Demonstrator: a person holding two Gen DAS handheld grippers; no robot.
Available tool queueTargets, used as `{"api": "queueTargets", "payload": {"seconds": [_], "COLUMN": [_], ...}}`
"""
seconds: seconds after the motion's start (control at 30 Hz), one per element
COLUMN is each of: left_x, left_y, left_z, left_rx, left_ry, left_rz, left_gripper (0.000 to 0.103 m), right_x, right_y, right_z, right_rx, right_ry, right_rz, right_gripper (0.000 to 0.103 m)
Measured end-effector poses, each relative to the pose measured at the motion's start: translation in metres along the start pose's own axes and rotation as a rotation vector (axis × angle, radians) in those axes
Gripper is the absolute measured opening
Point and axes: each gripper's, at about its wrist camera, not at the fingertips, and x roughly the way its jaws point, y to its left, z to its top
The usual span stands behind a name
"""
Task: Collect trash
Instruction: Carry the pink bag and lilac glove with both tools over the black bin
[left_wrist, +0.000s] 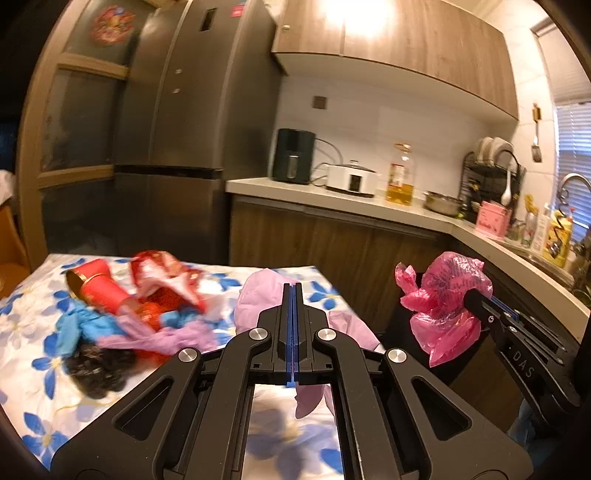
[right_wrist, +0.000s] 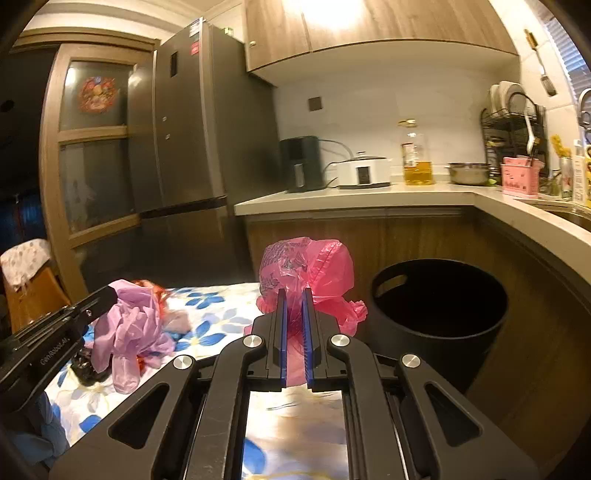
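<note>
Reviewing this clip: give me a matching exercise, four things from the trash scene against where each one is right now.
Things:
1. pink plastic bag
2. lilac glove
3. red paper cup
4. black bin

Places:
A. lying on the floral tablecloth
B. pinched in the left gripper
C. on the floor beside the cabinets
D. clamped in the right gripper

Pairs: 1-D, 2-B, 3-A, 4-C

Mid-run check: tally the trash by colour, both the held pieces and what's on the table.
Pink bag: 1, in right gripper
Lilac glove bundle: 1, in left gripper
Red: 2, cup and wrapper
Blue clump: 1, blurred
Purple piece: 1
Black wad: 1
Total: 7
</note>
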Motion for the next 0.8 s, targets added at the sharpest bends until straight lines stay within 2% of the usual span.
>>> {"api": "queueTargets", "payload": {"seconds": [0.37, 0.8], "left_x": [0.021, 0.046], "left_y": [-0.059, -0.115], "left_z": [0.01, 0.024], "left_rx": [0.08, 0.12], "left_ry": [-0.008, -0.044], "left_rz": [-0.083, -0.182], "left_gripper": [0.0, 0.0], "right_x": [-0.012, -0.021], "right_y": [-0.042, -0.087], "right_z": [0.006, 0.015], "right_rx": [0.041, 0.052], "right_ry": [-0.041, -0.103], "right_rz": [-0.091, -0.217], "right_gripper": [0.008, 0.008]}}
